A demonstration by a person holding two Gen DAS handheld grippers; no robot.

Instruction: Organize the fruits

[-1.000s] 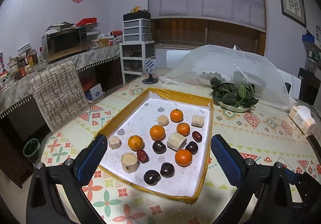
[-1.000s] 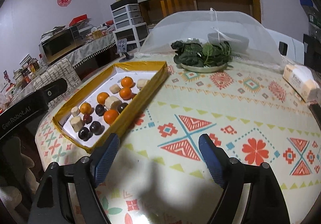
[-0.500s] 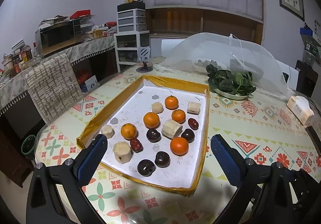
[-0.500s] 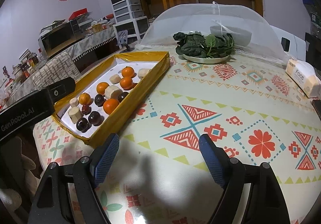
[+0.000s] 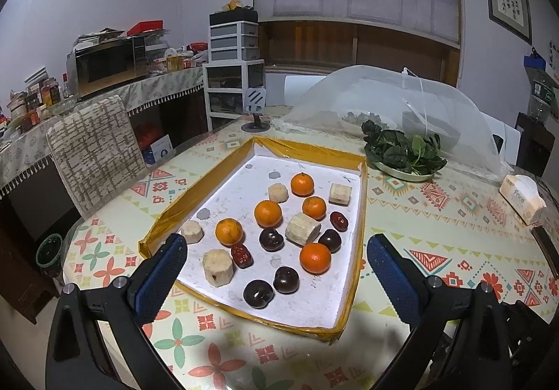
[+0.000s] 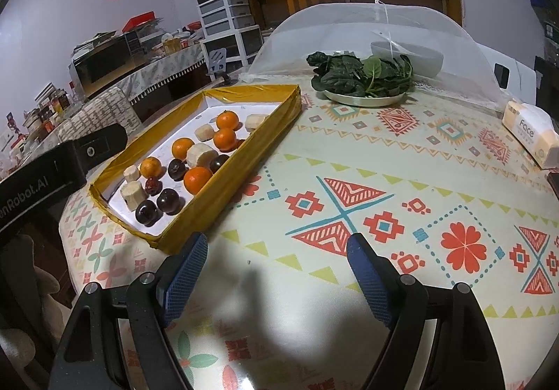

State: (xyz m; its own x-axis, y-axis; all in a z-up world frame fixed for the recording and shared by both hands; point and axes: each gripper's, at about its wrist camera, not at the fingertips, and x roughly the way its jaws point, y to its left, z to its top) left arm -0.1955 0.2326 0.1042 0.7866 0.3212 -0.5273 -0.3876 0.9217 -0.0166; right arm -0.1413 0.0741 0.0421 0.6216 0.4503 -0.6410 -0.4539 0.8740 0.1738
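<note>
A shallow white tray with a yellow taped rim (image 5: 363,201) (image 6: 244,173) lies on the patterned table. It holds several oranges (image 5: 315,258), dark plums (image 5: 285,280), red dates (image 5: 241,254) and pale cut chunks (image 5: 218,267), all mixed together. My left gripper (image 5: 274,267) hovers open over the tray's near end, nothing between its blue pads. In the right wrist view the same fruit (image 6: 197,179) lies to the left. My right gripper (image 6: 276,271) stands open above bare tablecloth, right of the tray's near corner. The left gripper's black body (image 6: 52,173) shows at the left edge.
A metal plate of leafy greens (image 5: 405,154) (image 6: 363,79) sits beyond the tray, in front of a white mesh food cover (image 5: 401,103). A tissue pack (image 6: 531,135) lies at the right edge. A chair (image 5: 92,152) stands at the table's left side.
In the left wrist view the tray sat slightly lower and nearer half a second ago than a second ago. Both grippers stay open.
</note>
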